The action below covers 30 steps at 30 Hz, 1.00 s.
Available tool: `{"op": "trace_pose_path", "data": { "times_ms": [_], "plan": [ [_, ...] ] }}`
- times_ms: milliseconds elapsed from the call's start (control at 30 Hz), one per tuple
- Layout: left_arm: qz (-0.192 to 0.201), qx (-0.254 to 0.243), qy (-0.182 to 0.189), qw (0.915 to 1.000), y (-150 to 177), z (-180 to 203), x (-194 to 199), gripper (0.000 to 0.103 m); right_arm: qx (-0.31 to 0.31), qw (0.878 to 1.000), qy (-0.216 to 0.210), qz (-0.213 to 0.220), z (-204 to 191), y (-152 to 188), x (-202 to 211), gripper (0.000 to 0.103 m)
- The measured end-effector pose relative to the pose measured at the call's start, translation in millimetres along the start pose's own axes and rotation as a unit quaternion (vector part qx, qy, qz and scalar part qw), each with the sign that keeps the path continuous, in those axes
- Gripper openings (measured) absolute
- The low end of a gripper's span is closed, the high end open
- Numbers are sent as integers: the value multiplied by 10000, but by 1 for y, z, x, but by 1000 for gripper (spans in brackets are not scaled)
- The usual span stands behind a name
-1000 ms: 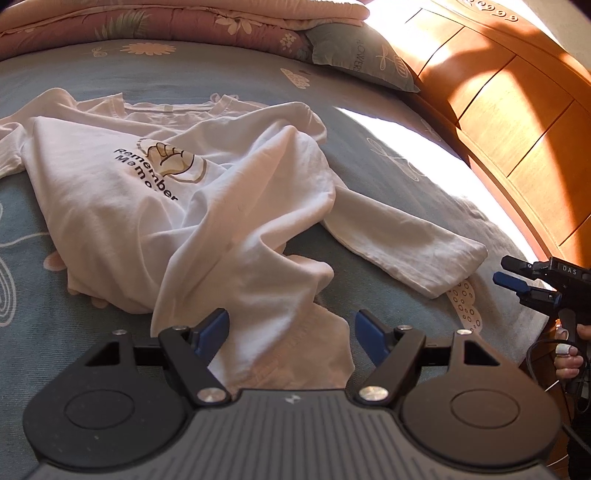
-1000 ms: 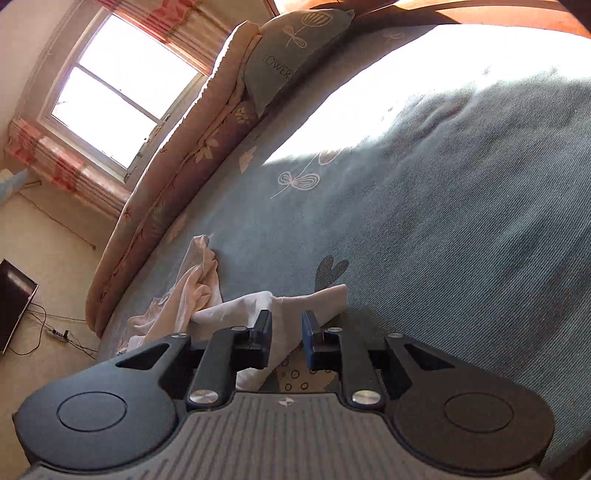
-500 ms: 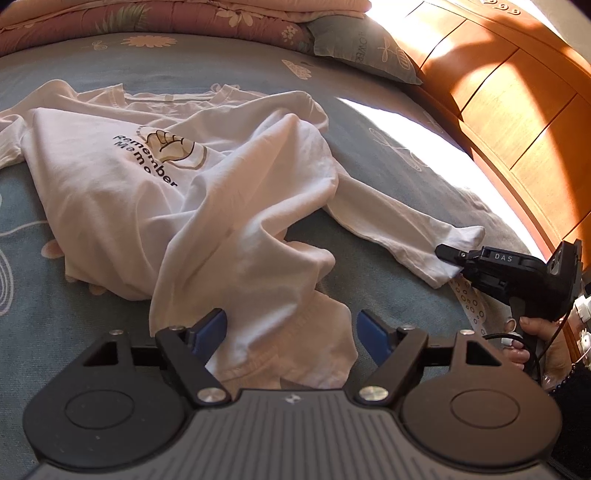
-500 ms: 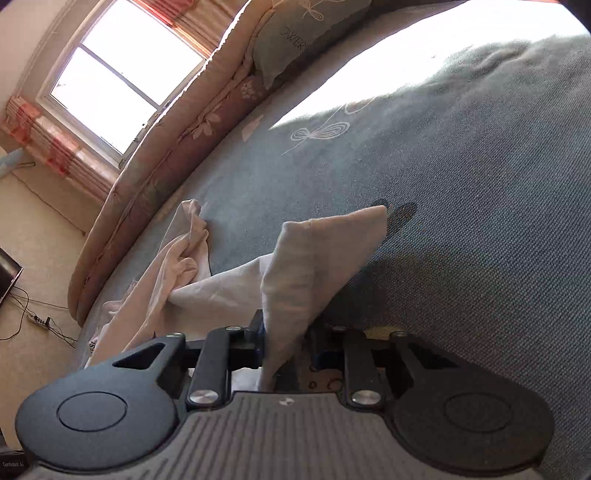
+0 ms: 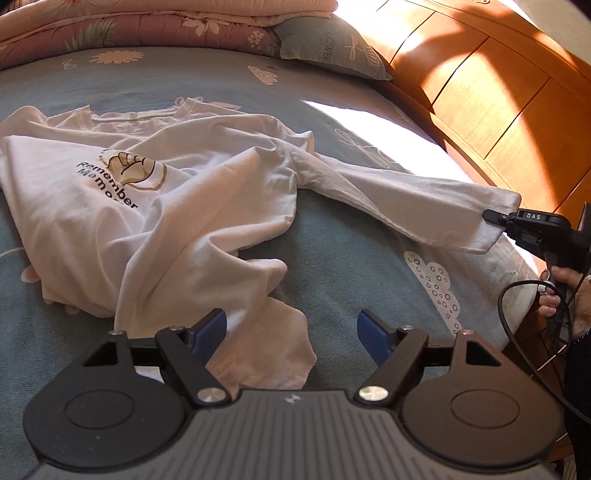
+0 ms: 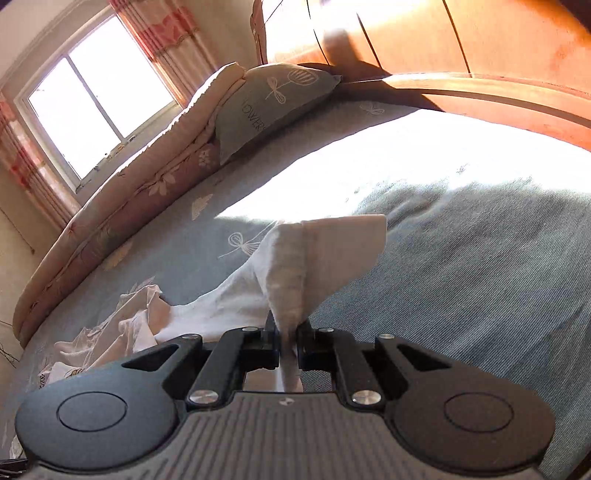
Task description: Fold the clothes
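Observation:
A white long-sleeved shirt [image 5: 166, 229] with a fist print and black lettering lies crumpled on the blue-grey bed cover [image 5: 351, 277]. Its right sleeve [image 5: 406, 199] stretches out toward the right. My right gripper [image 5: 491, 216] is shut on that sleeve's cuff; in the right wrist view the cuff [image 6: 325, 254] stands up from between the closed jaws of the right gripper [image 6: 288, 339]. My left gripper [image 5: 291, 332] hangs open just above the shirt's near hem, and its blue pads hold nothing. The rest of the shirt [image 6: 122, 332] lies bunched at the left.
A grey-green pillow [image 5: 332, 51] and a folded floral quilt [image 5: 129, 29] lie along the bed's far side. A wooden headboard [image 5: 498, 92] runs along the right. A person's hand [image 5: 557, 291] and a black cable sit at the bed's right edge. A window [image 6: 99, 107] is behind.
My right gripper has shut on the sleeve cuff, lifted it and drawn the sleeve out straight to the right. The left gripper has stayed open over the hem.

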<state>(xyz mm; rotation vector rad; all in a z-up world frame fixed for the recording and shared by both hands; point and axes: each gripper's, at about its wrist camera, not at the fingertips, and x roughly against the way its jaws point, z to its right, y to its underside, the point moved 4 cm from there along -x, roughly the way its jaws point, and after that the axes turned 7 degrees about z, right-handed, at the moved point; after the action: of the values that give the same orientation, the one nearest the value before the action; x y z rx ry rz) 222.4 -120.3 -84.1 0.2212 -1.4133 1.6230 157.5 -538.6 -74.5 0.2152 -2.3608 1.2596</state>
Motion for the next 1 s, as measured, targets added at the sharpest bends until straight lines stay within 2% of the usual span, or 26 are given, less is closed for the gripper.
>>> {"op": "trace_pose_path", "data": {
  "times_ms": [133, 233, 333, 400, 500, 567, 633, 700, 833, 900, 1000],
  "plan": [
    [-13, -49, 29, 10000, 0, 5, 0, 78, 155, 9992, 345, 106, 12, -27, -2, 13],
    [-21, -59, 19, 10000, 0, 7, 0, 78, 427, 9964, 725, 56, 7, -36, -10, 13],
    [-31, -87, 14, 10000, -2, 8, 0, 78, 1202, 9854, 1203, -64, -14, -28, -23, 15],
    [-45, -111, 19, 9999, -1, 10, -1, 78, 1600, 9785, 1291, -170, -31, -20, -34, 17],
    [-73, -141, 34, 9999, 0, 12, -1, 78, 1899, 9780, 820, -283, -63, -5, -51, 28],
    [-83, -141, 23, 9999, 0, 12, 0, 78, 1797, 9823, 244, -479, -82, 5, -63, 42],
    [-87, -141, 6, 9999, 0, 11, 1, 78, 1471, 9858, -327, -747, -92, 13, -73, 44],
    [-75, -131, -5, 9999, 0, 9, 4, 78, 1085, 9883, -661, -847, -93, 17, -74, 45],
    [-57, -68, -32, 10000, 0, 4, 3, 78, 636, 9927, -825, -606, -72, 11, -54, 50],
    [-76, -21, -26, 10000, 0, 2, -1, 78, 418, 9951, -776, -452, -52, 4, -43, 51],
    [-139, -11, 11, 9999, 2, 4, -8, 78, 340, 9963, -652, -439, -28, 0, -35, 51]
  ]
}}
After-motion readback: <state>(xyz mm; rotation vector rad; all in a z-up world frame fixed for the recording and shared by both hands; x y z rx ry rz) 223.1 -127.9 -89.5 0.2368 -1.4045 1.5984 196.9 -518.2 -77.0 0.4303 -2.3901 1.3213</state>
